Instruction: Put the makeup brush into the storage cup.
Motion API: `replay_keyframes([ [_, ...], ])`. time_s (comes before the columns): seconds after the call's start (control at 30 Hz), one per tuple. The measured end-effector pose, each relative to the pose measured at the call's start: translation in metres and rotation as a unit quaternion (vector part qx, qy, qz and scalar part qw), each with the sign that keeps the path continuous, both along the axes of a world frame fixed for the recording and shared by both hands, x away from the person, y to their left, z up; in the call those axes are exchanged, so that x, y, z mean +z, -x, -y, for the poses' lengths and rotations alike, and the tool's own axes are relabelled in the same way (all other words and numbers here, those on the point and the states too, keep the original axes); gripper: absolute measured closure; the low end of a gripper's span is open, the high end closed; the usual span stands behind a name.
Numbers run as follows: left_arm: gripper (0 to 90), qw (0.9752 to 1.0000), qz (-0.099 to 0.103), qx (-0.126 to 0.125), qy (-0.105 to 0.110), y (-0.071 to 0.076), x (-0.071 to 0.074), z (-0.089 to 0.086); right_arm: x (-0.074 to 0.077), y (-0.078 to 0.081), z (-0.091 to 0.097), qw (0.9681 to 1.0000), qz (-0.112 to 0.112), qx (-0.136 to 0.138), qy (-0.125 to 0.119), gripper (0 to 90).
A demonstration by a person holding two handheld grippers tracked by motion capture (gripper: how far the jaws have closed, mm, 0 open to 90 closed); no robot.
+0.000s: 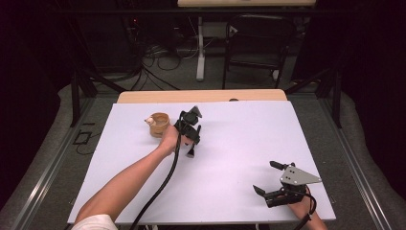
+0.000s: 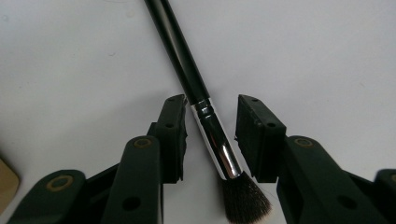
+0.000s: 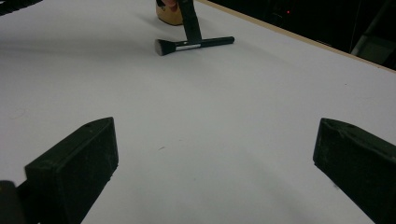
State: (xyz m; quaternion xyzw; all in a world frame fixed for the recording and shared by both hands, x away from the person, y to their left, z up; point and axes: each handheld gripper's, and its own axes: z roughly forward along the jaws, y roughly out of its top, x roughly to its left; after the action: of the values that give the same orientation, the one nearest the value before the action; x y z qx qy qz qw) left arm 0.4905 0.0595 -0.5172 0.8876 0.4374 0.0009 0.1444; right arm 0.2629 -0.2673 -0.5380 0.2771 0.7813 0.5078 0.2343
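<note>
wooden cup (image 1: 159,124) stands just beside the brush (image 2: 212,140), white table (image 1: 230,163) around.

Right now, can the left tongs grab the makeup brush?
Probably yes. In the left gripper view, the left tongs straddle the makeup brush at its silver collar as it lies on the white table; nothing blocks them, though one pad still shows a gap.

A lab: black curtains, floor cables (image 1: 158,57), white-topped table (image 1: 239,143)

Brush (image 2: 187,60): glossy handle, polished metal ferrule (image 2: 215,140).
</note>
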Motion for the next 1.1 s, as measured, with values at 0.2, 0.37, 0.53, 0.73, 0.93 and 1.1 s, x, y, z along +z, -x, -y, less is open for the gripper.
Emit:
replay_keyframes([
  [0.2,66.9,1.0000,-0.003,0.006,-0.005,-0.0020,-0.0029,-0.0006,-0.0007,-0.0010,-0.0003,1.0000,-0.003,0.002,-0.001,0.0],
  [0.37,68.5,0.9999,-0.006,0.005,-0.010,-0.0031,-0.0045,-0.0012,-0.0010,-0.0012,-0.0006,1.0000,-0.003,0.002,-0.001,0.0],
  [0.53,70.5,0.9999,-0.010,0.003,-0.009,-0.0030,-0.0059,-0.0016,-0.0008,-0.0011,0.0001,1.0000,-0.003,0.001,0.000,0.0],
  [0.73,73.5,0.9999,-0.009,-0.004,-0.009,-0.0024,-0.0082,-0.0027,0.0003,-0.0003,0.0025,1.0000,-0.003,-0.001,-0.001,0.0],
  [0.93,77.1,0.9998,0.000,-0.019,-0.004,-0.0017,-0.0089,-0.0053,-0.0001,-0.0006,0.0006,0.9999,-0.009,0.004,0.004,0.0],
  [1.1,77.9,0.9991,0.013,-0.041,-0.007,0.0004,-0.0070,-0.0063,-0.0008,-0.0012,0.0006,1.0000,-0.008,0.005,0.001,0.0],
])
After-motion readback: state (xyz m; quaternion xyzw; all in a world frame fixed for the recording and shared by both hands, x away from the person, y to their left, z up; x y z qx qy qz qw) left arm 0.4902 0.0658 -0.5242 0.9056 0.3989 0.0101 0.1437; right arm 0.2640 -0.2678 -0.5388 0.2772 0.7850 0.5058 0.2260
